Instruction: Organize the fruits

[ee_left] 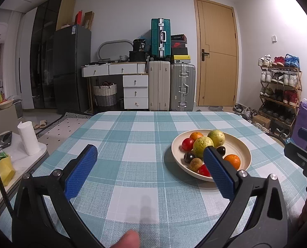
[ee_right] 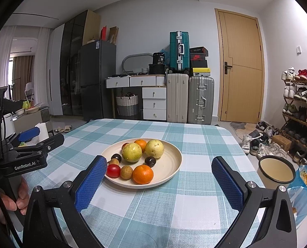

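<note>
Both hand-held grippers, left (ee_left: 150, 166) and right (ee_right: 159, 176), gape wide, empty, pointing toward the round fruit plate (ee_right: 170, 165).

1. The right gripper (ee_right: 159, 177) hangs wide open above the checked tablecloth (ee_right: 194, 210), empty.
2. Ahead sits a cream plate (ee_right: 172, 165) with two guavas, two oranges, tomatoes and small dark fruits, plums perhaps.
3. The left gripper (ee_right: 29, 134), in a hand (ee_right: 6, 198), hovers left; its jaws aren't clear.

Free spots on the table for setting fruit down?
Bare checked tablecloth left of the cream plate, also beyond it toward the far edge, and between the open right tool fingers. The plate is crowded with fruit; its right side is bare. A cream bowl borders the right edge.
</note>
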